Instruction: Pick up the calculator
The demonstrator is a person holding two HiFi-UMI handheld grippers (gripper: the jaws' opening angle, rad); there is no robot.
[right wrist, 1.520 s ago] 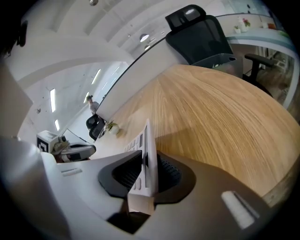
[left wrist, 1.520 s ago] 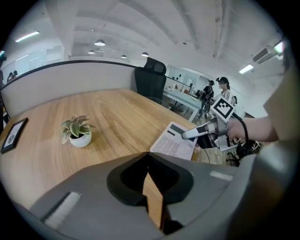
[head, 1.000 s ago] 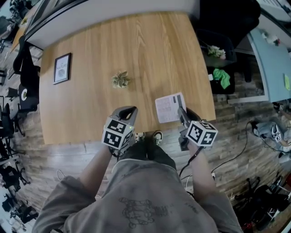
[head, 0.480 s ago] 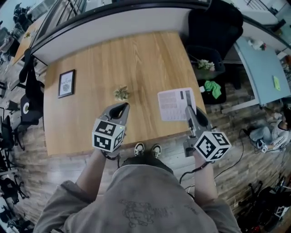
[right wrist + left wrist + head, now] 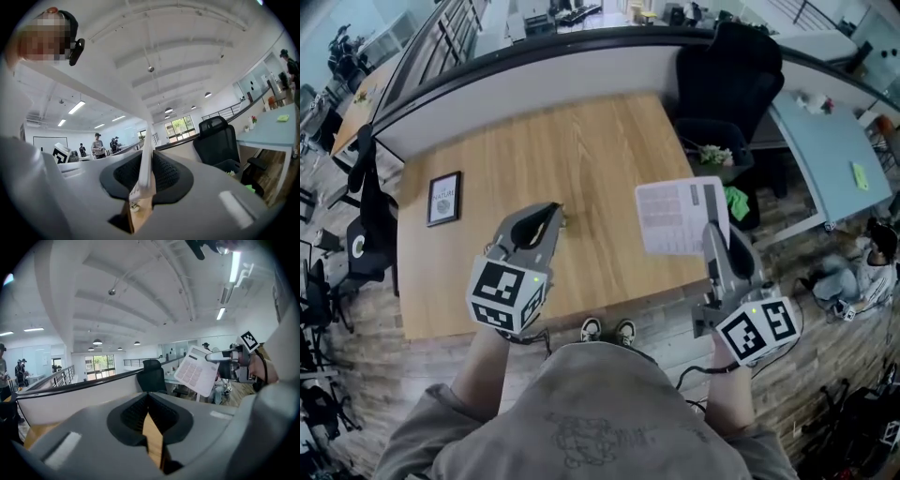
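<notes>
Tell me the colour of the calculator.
White, with pale keys and a dark display strip; the calculator shows best in the head view.

A wooden table (image 5: 581, 159) carries 1 framed picture (image 5: 443, 198) near its left edge. 1 black office chair (image 5: 731, 66) stands at its far right corner, a dark bin (image 5: 689, 131) holding a plant (image 5: 715, 155) beside it. A pale blue desk (image 5: 825, 150) stands farther right.

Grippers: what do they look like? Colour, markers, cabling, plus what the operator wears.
The left gripper and right gripper are grey moulded shells tapering to two jaws lined with black ribbed pads. Each carries a white cube printed with black square markers. A black cable trails from the right one. The person wears a grey short-sleeved T-shirt.
</notes>
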